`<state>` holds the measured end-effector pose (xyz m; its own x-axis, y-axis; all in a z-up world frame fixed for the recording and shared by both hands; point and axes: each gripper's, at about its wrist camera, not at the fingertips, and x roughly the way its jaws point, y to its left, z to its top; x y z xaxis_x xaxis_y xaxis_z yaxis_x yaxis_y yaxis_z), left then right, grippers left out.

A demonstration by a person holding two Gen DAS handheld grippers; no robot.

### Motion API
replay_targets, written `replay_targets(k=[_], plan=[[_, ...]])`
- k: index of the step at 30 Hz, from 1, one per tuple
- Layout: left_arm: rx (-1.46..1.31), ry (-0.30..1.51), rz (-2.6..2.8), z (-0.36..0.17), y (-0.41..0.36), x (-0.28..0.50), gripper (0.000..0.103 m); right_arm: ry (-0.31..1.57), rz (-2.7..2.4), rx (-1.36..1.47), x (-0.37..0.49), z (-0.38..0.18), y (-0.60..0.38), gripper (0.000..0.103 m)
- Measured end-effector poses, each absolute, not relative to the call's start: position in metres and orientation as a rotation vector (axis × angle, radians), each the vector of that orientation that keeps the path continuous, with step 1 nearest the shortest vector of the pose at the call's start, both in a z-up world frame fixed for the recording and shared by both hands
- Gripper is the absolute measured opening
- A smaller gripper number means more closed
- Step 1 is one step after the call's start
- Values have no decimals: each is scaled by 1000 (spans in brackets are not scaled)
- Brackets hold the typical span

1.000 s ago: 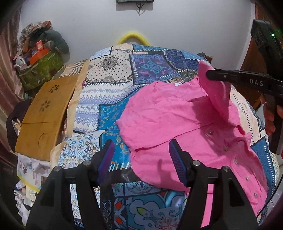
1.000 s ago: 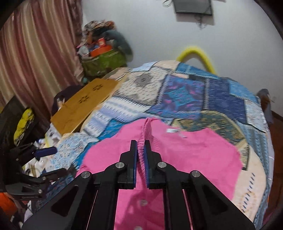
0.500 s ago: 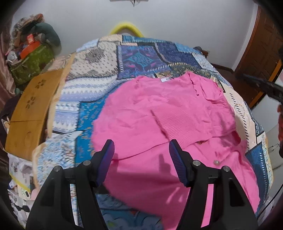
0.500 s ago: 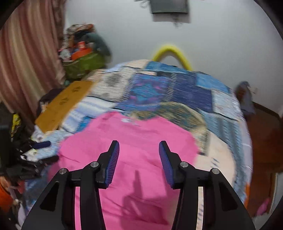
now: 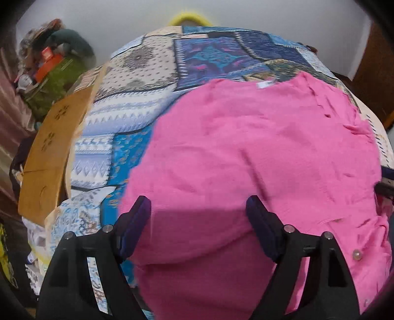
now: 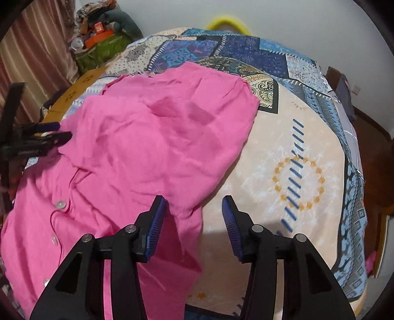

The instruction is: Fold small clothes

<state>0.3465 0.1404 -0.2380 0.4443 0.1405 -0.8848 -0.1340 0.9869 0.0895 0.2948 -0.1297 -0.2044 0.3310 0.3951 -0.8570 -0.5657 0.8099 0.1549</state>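
A pink buttoned shirt point(image 5: 258, 152) lies on the patchwork bedspread point(image 5: 157, 81), with both sides folded in over its middle. My left gripper point(image 5: 197, 221) is open and empty, low over the shirt's near left part. In the right wrist view the shirt point(image 6: 147, 137) fills the left half, its buttons at the lower left. My right gripper point(image 6: 194, 216) is open and empty, with the shirt's right edge between its fingers. The left gripper also shows at the left edge of that view point(image 6: 54, 133).
A wooden lap table point(image 5: 49, 152) lies along the bed's left side. A green bag piled with clutter point(image 5: 54, 73) stands at the back left. A yellow hoop point(image 5: 189, 19) is behind the bed. The beige bedspread panel point(image 6: 295, 160) lies right of the shirt.
My right gripper let go of the shirt's sleeve, which now lies folded over the body, and moved to the shirt's right edge. My left gripper moved in over the shirt.
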Motion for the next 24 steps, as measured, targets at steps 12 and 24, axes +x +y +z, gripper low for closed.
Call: replay_targets(k=[12, 24], plan=[[-90, 1096, 163, -196, 167, 252, 81, 1080, 643, -115, 238, -187, -161, 60], [-110, 1142, -24, -209, 106, 181, 59, 1183, 639, 5, 193, -213, -177, 50]])
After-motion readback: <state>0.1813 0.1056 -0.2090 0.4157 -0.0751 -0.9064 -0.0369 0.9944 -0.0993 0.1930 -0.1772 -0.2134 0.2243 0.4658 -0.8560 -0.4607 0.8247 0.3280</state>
